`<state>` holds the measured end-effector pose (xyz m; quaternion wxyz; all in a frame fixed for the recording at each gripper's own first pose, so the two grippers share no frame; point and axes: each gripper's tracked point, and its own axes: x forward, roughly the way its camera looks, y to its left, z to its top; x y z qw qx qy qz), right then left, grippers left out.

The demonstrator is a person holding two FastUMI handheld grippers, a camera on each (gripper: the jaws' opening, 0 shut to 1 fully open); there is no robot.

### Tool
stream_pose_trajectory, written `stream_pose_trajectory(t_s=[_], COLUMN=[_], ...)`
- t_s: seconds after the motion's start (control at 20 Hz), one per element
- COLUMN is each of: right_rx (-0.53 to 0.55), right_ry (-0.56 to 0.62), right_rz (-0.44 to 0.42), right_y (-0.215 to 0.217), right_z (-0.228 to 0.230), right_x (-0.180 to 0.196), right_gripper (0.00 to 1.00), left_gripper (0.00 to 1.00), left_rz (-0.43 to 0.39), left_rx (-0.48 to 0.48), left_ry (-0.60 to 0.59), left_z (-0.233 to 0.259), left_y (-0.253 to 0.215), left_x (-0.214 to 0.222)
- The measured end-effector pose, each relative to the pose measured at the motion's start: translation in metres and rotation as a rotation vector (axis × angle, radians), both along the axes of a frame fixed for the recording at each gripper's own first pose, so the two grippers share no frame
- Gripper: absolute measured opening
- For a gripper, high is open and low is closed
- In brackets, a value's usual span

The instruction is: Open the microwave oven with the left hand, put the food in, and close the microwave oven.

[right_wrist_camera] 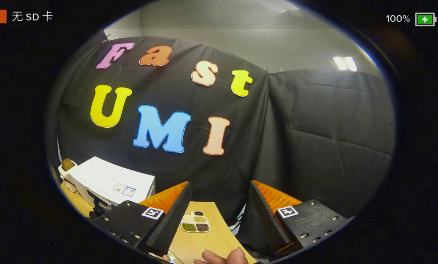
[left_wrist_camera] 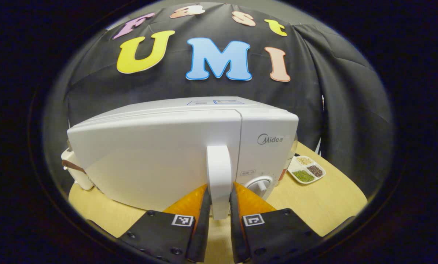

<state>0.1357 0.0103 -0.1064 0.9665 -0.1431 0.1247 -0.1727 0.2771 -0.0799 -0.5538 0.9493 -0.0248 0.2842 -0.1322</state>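
On the wooden table (left_wrist_camera: pixel 325 205) in the black-draped booth, the left gripper (left_wrist_camera: pixel 219 205) pinches the door handle (left_wrist_camera: pixel 219 176) of the microwave (left_wrist_camera: pixel 153 161) between both fingers, placed, it seems, to pull the door open. The right gripper (right_wrist_camera: pixel 219 216) waits with fingers spread and nothing between them, a hand (right_wrist_camera: pixel 222 256) just below. Farther off, the food tray (right_wrist_camera: pixel 195 223) sits beside the microwave, presumably within reach for loading.

The left gripper view sits low and very near the microwave (left_wrist_camera: pixel 182 154) front, facing its door handle (left_wrist_camera: pixel 219 179) and the wall behind, while the right gripper view looks from farther back and higher, tilted up at the wall, sharing microwave, tray (right_wrist_camera: pixel 195 223) and table (right_wrist_camera: pixel 204 245).
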Motion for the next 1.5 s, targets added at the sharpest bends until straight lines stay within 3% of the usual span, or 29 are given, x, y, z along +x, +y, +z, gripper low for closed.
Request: stream_pose_trajectory(t_s=[0.05, 0.3, 0.5, 0.7, 1.05, 1.25, 1.4, 1.45, 1.5], right_rx=[0.004, 0.055, 0.058, 0.053, 0.138, 0.137, 0.166, 0.177, 0.187], right_ry=[-0.001, -0.026, -0.056, -0.065, -0.016, -0.009, 0.003, 0.012, 0.027], right_rz=[0.000, 0.032, 0.048, 0.056, 0.133, 0.204, 0.262, 0.278, 0.297], right_y=[0.001, 0.010, 0.007, 0.000, 0.023, 0.042, 0.052, 0.054, 0.055], right_z=[0.001, 0.007, 0.019, 0.018, -0.010, -0.018, -0.027, -0.031, -0.036], right_x=[-0.004, -0.025, -0.049, -0.068, -0.073, -0.068, -0.066, -0.066, -0.068], right_gripper=[0.97, 0.97, 0.97, 0.97, 0.97, 0.96, 0.97, 0.96, 0.96], left_gripper=[0.33, 0.11, 0.11, 0.11, 0.11, 0.11, 0.11, 0.16, 0.14], left_rz=[-0.005, -0.040, -0.002, -0.028, -0.047, 0.005, 0.077, 0.112, 0.152], left_rx=[-0.013, 0.004, -0.030, -0.035, -0.072, -0.048, 0.012, 0.033, 0.050], left_ry=[0.000, -0.019, 0.042, -0.027, -0.019, -0.005, 0.002, 0.016, 0.034], left_z=[-0.002, -0.002, -0.003, 0.008, 0.021, 0.027, 0.029, 0.028, 0.029], left_y=[-0.001, -0.001, -0.001, 0.023, 0.082, 0.128, 0.171, 0.187, 0.203], left_x=[0.001, 0.000, -0.009, -0.061, -0.145, -0.185, -0.210, -0.218, -0.226])
